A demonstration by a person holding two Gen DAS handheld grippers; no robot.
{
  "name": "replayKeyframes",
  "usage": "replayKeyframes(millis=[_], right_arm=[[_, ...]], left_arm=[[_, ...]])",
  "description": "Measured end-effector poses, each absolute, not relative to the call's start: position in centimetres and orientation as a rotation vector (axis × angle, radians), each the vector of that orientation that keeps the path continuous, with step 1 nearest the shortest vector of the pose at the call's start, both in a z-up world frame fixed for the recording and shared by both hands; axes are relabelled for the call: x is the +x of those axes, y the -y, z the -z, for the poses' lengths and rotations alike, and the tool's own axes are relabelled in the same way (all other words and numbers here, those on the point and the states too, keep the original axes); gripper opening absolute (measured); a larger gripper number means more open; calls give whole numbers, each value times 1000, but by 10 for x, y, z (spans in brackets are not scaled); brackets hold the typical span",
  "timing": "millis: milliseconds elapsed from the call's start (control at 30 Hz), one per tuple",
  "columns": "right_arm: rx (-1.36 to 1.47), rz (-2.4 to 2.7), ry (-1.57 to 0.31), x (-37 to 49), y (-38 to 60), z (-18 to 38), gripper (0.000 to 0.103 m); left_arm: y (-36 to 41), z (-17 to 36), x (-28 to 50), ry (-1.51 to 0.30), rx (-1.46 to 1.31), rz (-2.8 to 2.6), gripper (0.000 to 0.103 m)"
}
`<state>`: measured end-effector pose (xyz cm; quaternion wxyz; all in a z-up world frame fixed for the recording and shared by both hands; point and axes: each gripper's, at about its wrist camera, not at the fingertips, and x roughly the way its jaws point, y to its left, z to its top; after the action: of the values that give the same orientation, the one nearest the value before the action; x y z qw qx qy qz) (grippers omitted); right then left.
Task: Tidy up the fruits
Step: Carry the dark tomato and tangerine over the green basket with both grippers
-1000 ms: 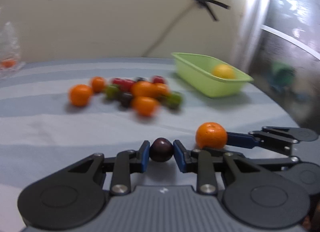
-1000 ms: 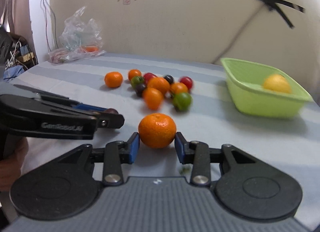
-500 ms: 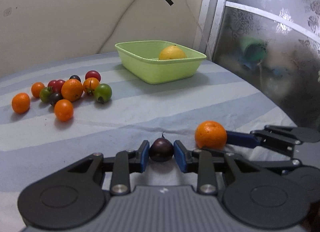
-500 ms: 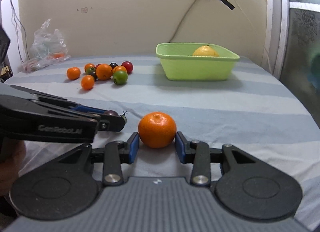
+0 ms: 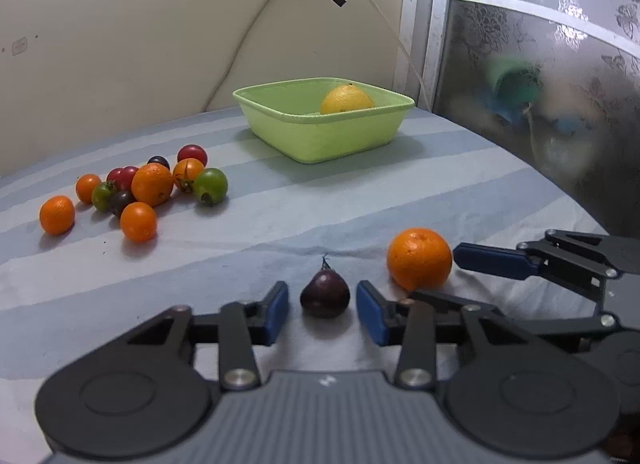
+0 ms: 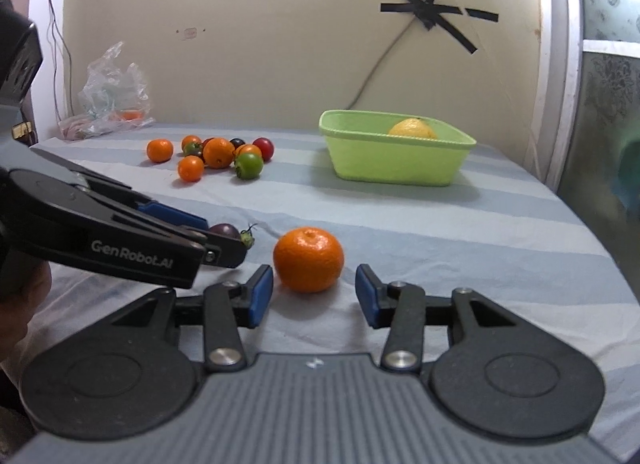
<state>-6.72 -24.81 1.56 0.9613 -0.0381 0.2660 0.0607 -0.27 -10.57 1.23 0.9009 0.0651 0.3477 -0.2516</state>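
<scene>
Nearest, left gripper (image 5: 322, 310): jaws opening, blue pads parted to either side of a dark purple tomato (image 5: 325, 294), a thin gap showing on each side, no pad pressing on it. Tomato resting on the striped cloth (image 5: 280, 223), green stalk pointing away from the camera. From the right wrist view, mostly hidden behind the left gripper's near finger, only its top and stalk showing.

Just beside it, right gripper (image 6: 314, 292): jaws also opening, pads standing clear of a mandarin (image 6: 308, 259) that sits on the cloth between them, with clear cloth on both sides of the fruit. The two grippers close together, side by side, both angled down at the cloth. Part of a hand (image 6: 24, 304) visible at the left edge under the left gripper.

Farther back and to the left, a loose cluster of fruit (image 5: 152, 185): small oranges, red, green and dark tomatoes, several touching. Well apart from it to the right, a light green basket (image 5: 320, 139) with one yellow citrus (image 5: 347, 100) inside.

At the far left corner of the cloth, a crumpled plastic bag (image 6: 112, 99). Beyond, a cream wall with a cross of black tape (image 6: 434, 15) holding a cable, and a frosted patterned glass panel (image 5: 540, 63) on the right.
</scene>
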Motion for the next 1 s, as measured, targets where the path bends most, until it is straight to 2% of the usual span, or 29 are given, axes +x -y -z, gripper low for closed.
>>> replayKeyframes(millis=[67, 133, 200, 467, 500, 533, 567, 667, 800, 833, 900, 1000], right_arm=[[-81, -134, -542, -64, 247, -14, 47], [-81, -151, -545, -61, 246, -13, 47], [-85, -152, -543, -59, 245, -12, 41], [30, -169, -530, -46, 260, -20, 39], [47, -174, -521, -43, 264, -23, 36], [60, -175, -505, -39, 267, -27, 27], [63, -173, -488, -35, 269, -31, 3], [60, -124, -450, -14, 277, -42, 4], [103, -154, -496, 2, 289, -41, 12], [117, -173, -503, 1, 290, -40, 17], [125, -218, -520, -2, 288, -35, 42], [81, -240, -517, 0, 276, -32, 54]], left_arm=[[107, -12, -3, -713, 147, 513, 27], [106, -14, -3, -716, 134, 518, 27], [104, -17, -3, -719, 121, 524, 27], [97, -47, 17, -676, 54, 564, 27], [99, -51, 24, -669, 50, 568, 27], [102, -56, 33, -658, 45, 571, 27], [105, -60, 41, -646, 40, 574, 27], [115, -67, 71, -629, 17, 568, 27], [115, -61, 93, -666, -37, 573, 27], [115, -58, 94, -673, -38, 573, 27], [111, -48, 97, -699, -50, 567, 27], [104, -38, 102, -747, -89, 555, 27]])
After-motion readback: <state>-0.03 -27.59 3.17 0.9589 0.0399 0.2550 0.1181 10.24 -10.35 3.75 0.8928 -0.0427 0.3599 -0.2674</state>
